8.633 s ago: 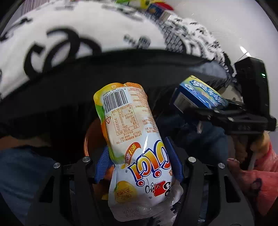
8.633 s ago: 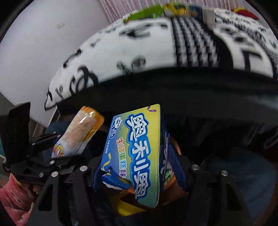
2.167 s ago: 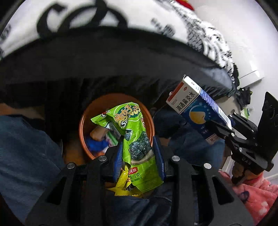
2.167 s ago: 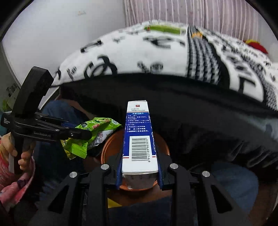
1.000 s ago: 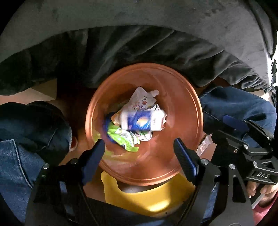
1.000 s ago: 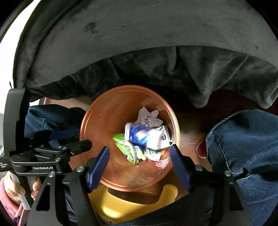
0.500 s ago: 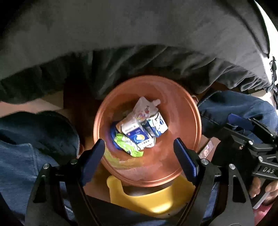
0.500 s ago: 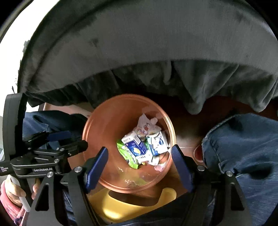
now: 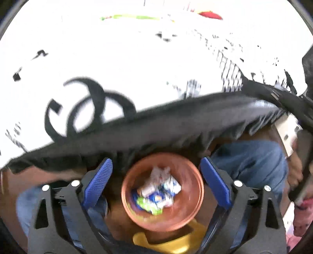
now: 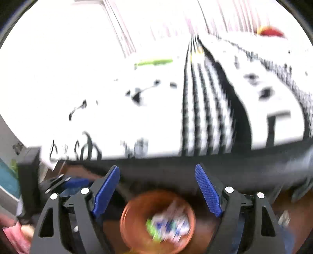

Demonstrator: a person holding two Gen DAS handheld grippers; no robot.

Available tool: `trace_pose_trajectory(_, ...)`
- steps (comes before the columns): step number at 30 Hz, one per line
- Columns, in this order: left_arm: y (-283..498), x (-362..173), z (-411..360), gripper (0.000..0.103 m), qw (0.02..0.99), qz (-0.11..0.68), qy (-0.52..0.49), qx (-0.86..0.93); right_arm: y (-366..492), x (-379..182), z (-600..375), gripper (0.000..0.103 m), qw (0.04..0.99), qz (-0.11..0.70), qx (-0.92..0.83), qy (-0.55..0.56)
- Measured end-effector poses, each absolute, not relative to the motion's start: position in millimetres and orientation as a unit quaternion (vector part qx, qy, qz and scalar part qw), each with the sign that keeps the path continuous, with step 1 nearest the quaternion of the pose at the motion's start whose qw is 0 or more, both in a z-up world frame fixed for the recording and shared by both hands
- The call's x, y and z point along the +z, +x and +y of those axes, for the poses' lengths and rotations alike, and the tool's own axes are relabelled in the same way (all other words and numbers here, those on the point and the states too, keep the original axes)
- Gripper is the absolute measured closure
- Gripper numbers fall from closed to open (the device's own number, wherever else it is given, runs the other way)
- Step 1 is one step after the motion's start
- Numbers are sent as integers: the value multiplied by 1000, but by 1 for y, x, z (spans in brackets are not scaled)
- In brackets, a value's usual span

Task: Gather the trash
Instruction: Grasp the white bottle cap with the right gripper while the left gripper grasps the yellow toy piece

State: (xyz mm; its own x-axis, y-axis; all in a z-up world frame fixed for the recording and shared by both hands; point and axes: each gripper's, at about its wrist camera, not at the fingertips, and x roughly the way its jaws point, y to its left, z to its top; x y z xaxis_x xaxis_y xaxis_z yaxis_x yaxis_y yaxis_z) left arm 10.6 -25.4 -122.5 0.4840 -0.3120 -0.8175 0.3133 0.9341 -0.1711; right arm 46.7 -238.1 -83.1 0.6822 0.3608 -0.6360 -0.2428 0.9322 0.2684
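Below both cameras, nearest the lens, the blue-padded black jaws of each tool stand apart with nothing between them. The left gripper point(image 9: 156, 183) is spreading wider, and so is the right gripper point(image 10: 157, 192); neither pinches anything.

Just past the fingers sits a round copper-orange plastic bin point(image 9: 187, 215), seen from above in the left wrist view and lower and more blurred in the right wrist view point(image 10: 129, 215). Inside it lies the collected trash, a heap of crumpled wrappers and small cartons in white, blue and green point(image 9: 156, 193), also visible as a smeared patch in the right view point(image 10: 168, 224). A yellow plastic piece point(image 9: 172, 244) shows at the bin's near edge.

Blue denim legs point(image 9: 252, 162) of the person flank the bin. Beyond it, a dark grey fabric edge point(image 9: 176, 127) hangs over, and behind that spreads a white blanket with black printed logos and stripes point(image 9: 117, 68), heavily overexposed. On its far part lie a thin green item point(image 10: 153, 62) and something red point(image 9: 210, 15), too blurred to identify.
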Motion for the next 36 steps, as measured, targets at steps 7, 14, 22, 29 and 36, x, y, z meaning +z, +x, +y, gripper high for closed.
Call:
trace_pose_trajectory(7, 30, -91, -16, 13, 887, 430, -11, -168, 146, -56, -241, 25, 944, 304, 111, 61)
trace_pose_trajectory(14, 57, -91, -6, 13, 886, 432, -32, -165, 245, -62, -243, 37, 944, 319, 71, 53)
trace_pose_trajectory(22, 79, -88, -2, 13, 889, 424, -52, -164, 302, -86, -250, 71, 925, 370, 47, 78)
trace_pose_trajectory(29, 86, -75, -10, 13, 895, 412, -43, -168, 266, -68, -257, 72, 940, 326, 56, 82)
trace_pose_trajectory(36, 119, -45, -56, 13, 905, 378, 10, -194, 181, -61, -276, 72, 946, 311, 68, 56)
